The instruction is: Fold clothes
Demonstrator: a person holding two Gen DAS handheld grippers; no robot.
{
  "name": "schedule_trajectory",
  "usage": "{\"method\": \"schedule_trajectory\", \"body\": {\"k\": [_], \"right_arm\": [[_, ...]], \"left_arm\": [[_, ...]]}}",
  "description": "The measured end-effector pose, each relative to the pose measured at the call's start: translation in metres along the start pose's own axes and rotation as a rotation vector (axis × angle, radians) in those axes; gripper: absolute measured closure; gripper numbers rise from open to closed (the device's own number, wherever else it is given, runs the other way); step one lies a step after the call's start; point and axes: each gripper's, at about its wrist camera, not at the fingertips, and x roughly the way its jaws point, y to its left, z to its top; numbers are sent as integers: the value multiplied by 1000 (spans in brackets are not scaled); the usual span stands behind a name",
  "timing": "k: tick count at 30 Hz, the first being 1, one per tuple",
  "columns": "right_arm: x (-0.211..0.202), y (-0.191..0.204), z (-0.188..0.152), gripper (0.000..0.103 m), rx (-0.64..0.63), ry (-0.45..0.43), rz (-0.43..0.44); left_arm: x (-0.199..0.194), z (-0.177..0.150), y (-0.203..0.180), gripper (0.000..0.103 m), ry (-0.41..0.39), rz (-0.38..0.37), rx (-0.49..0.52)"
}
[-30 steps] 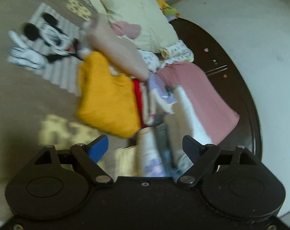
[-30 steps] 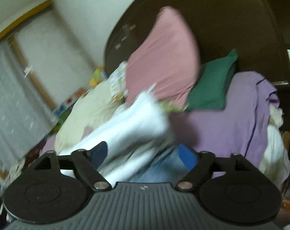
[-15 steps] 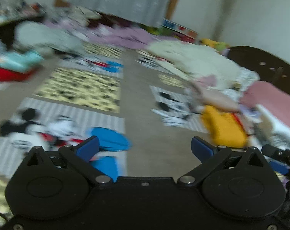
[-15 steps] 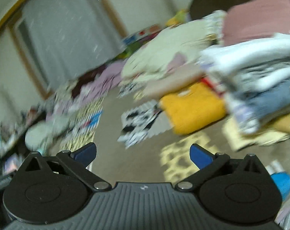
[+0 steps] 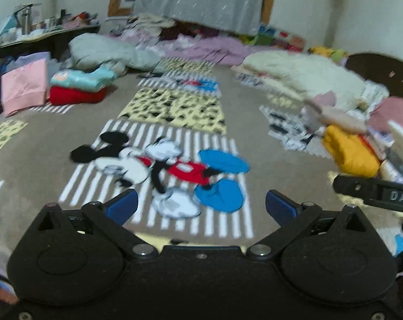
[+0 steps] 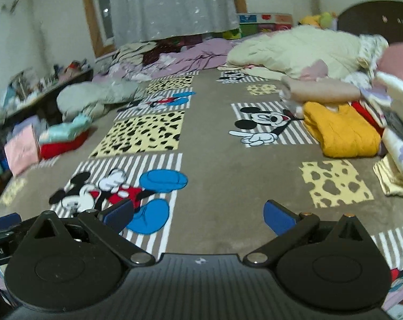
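Bare blanket (image 6: 222, 186) between clothes piles (image 6: 342, 130)

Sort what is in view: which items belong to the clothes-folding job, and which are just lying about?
Belongs to the job:
- yellow folded garment
- folded stack beside it
- red and teal folded pile
- pink folded item
- left tongs and right tongs, both open and empty

Just lying about:
- cartoon-print bedspread
- cream quilt
- cluttered side table

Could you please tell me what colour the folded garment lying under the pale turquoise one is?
Red; the left wrist view shows it best.
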Motion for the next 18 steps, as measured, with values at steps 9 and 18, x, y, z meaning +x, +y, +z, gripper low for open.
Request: {"method": "schedule_trajectory", "body": {"k": [9,18], "right_arm": [[-17,29,-12,0,-54,2,-29],[-45,37,-20,0,-73,-15,-38]], "left_arm": [[-25,-1,-4,0,-29,39,72],[-36,-3,-2,0,-15,31,84]]}}
